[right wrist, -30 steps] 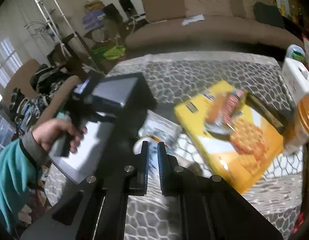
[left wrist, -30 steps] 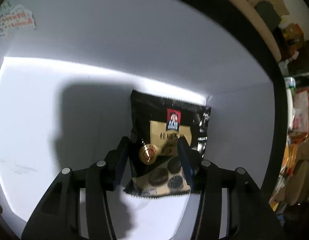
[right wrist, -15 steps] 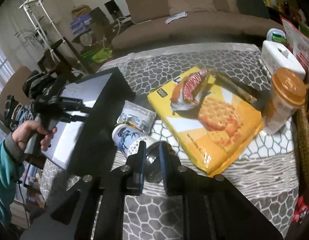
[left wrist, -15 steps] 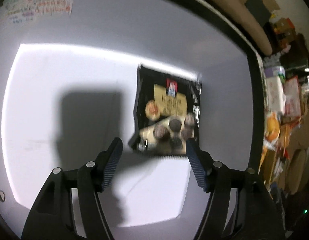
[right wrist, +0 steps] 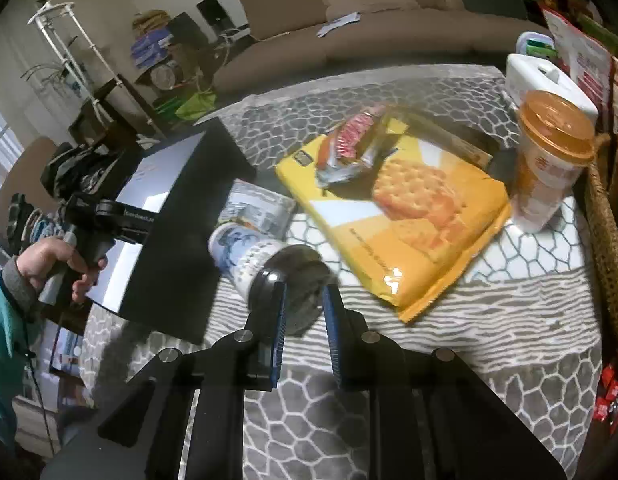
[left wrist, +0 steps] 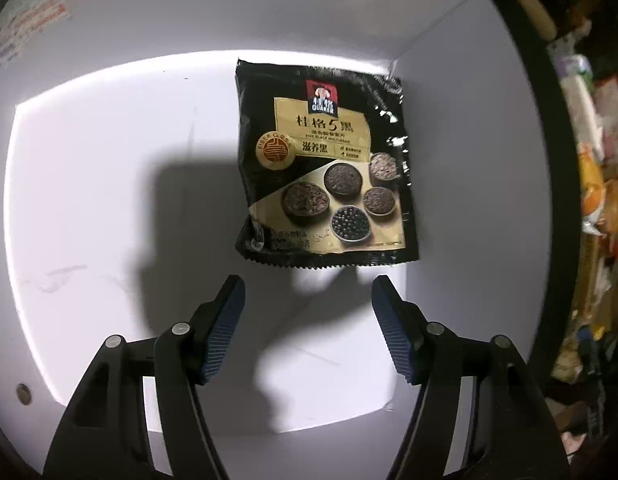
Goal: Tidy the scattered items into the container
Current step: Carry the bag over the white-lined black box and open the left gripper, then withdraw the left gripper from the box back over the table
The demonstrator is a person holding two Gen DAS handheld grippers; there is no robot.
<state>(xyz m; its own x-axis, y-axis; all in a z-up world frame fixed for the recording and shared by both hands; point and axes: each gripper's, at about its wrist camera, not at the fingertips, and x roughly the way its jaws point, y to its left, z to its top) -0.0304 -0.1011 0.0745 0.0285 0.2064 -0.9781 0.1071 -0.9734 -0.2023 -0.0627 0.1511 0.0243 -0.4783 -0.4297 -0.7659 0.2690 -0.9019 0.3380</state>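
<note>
**Oat packet lying in the box; a tipped jar framed by the right tongs**

Most of the left wrist view is filled by the white inside of the container (left wrist: pixel 89 208), a box whose black outer walls are seen at centre left of the right wrist view (right wrist: pixel 181 248). On its floor, in the upper centre of the left wrist view, a black Quaker oat packet (left wrist: pixel 329 168) is laid flat, face up, its top edge close to the far wall and its right edge near the right wall. The left tongs (left wrist: pixel 309 292) are held spread wide just below the packet's serrated lower edge, apart from it, with nothing between the blue pads.

In the right wrist view the bench (right wrist: pixel 489 340) is covered by a grey and white patterned cloth. A large yellow cracker bag (right wrist: pixel 409 216) is spread across the centre, and a red and silver wrapper (right wrist: pixel 349 148) is rested on its upper left part. An orange-lidded cup (right wrist: pixel 549 160) is stood upright at the right edge of the bag. A white and blue jar (right wrist: pixel 245 252) with a dark lid is lain on its side just beside the box. The right tongs (right wrist: pixel 303 300) are opened narrowly at the lid end of the jar; whether the pads touch it cannot be told.
</note>
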